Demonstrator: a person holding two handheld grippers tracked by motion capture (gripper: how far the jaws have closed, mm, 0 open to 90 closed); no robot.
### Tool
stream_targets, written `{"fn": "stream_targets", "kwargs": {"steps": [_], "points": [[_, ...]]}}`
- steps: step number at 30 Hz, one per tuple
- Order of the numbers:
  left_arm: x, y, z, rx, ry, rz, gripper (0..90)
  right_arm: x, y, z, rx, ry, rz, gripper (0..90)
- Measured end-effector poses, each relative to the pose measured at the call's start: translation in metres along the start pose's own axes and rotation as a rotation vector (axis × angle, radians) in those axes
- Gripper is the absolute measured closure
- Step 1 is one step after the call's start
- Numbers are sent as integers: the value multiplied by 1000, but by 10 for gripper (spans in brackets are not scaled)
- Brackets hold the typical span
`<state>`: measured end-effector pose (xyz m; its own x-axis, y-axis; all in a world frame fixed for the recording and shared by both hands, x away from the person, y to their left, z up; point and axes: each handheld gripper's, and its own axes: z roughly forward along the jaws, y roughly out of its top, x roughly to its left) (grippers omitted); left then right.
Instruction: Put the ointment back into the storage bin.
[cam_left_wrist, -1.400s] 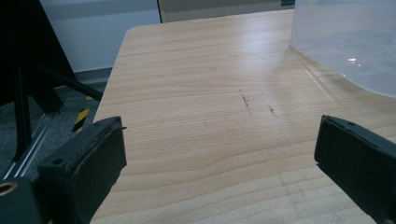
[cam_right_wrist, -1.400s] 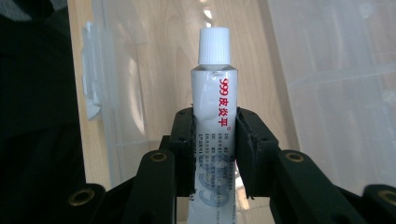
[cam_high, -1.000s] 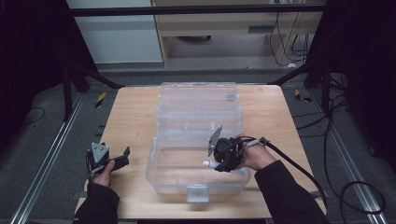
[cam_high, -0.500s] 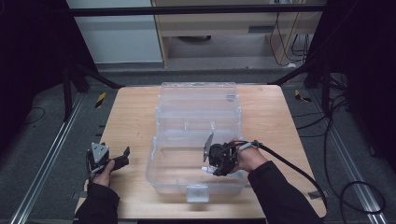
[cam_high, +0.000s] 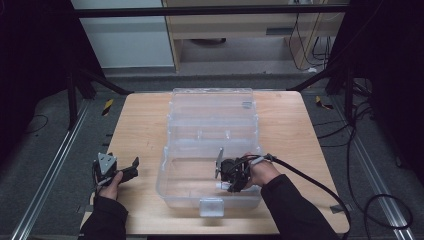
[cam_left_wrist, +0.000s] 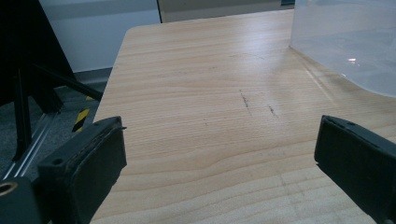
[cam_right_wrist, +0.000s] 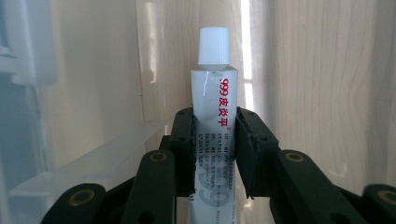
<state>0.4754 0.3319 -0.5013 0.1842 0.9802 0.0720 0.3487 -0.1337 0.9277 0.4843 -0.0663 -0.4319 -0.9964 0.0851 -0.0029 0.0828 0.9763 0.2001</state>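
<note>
A clear plastic box (cam_high: 164, 176) stands open on the wooden table (cam_high: 140, 125), its lid (cam_high: 212, 102) folded back. My right gripper (cam_high: 225, 182) is down inside the box's near half, shut on a white tube (cam_high: 221, 185). In the right gripper view the tube (cam_right_wrist: 213, 98) has red print and a white cap that points away from me. Both pads (cam_right_wrist: 183, 140) press on its sides. My left gripper (cam_high: 131, 171) rests on the table left of the box, open with nothing between its fingers. The left gripper view shows its wide gap (cam_left_wrist: 219, 149) over bare wood.
A low clear divider (cam_right_wrist: 107, 149) runs beside the tube inside the box. The box's front latch (cam_high: 211, 206) sits near the table's front edge. The box's corner (cam_left_wrist: 345, 42) lies ahead and right of my left gripper. A black cable (cam_high: 310, 180) trails from my right gripper.
My right gripper has sunk into the box's near half and shifted slightly left, still holding the tube. The left gripper has not moved.
</note>
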Motion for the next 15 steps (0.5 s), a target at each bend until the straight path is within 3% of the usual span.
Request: {"fn": "stream_targets", "kwargs": {"steps": [15], "points": [[0, 0, 0, 0, 1, -1, 16, -3, -3, 7, 41, 6, 2, 697]]}}
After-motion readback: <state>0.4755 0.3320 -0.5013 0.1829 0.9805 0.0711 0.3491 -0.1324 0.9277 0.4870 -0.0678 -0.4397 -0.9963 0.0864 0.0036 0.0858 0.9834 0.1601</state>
